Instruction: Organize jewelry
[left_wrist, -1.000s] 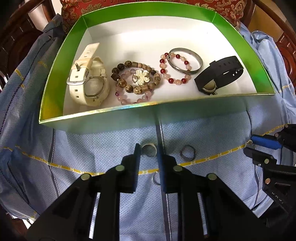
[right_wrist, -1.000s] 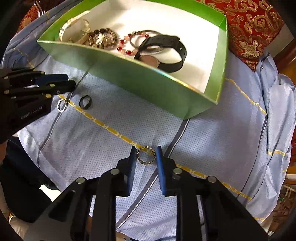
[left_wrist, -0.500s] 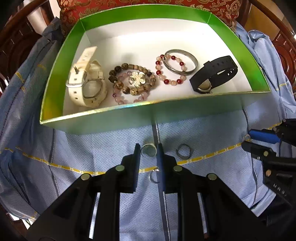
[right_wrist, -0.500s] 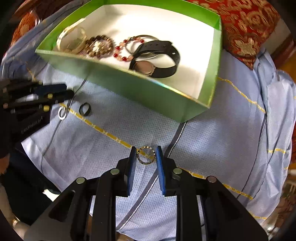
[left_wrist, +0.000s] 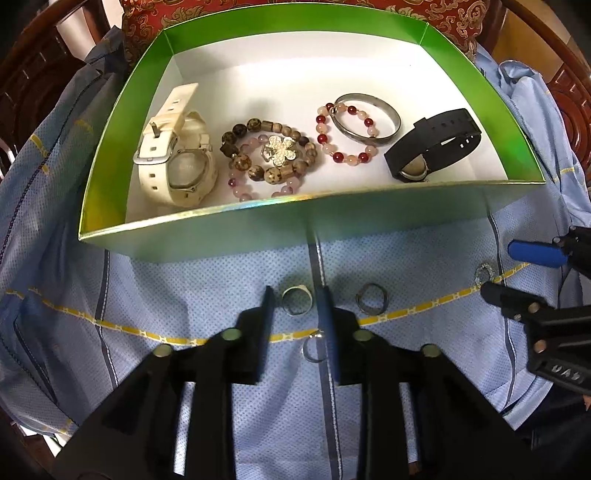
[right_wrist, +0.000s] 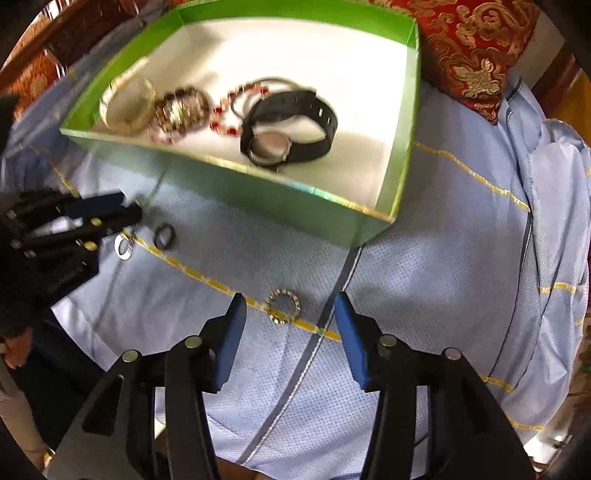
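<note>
Since a second ago our right gripper (right_wrist: 288, 314) has spread wide around the beaded ring (right_wrist: 283, 306), untouched on blue cloth (right_wrist: 424, 295). Left view: our left gripper (left_wrist: 295, 306) narrowly brackets a silver ring (left_wrist: 296, 300), contact unclear, near the green box (left_wrist: 221, 229).

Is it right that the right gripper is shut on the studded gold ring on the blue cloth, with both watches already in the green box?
Not quite. The right gripper is open; the studded gold ring lies loose on the blue cloth between its spread fingers, as the right wrist view shows. The white watch and black watch are indeed in the green box.
</note>
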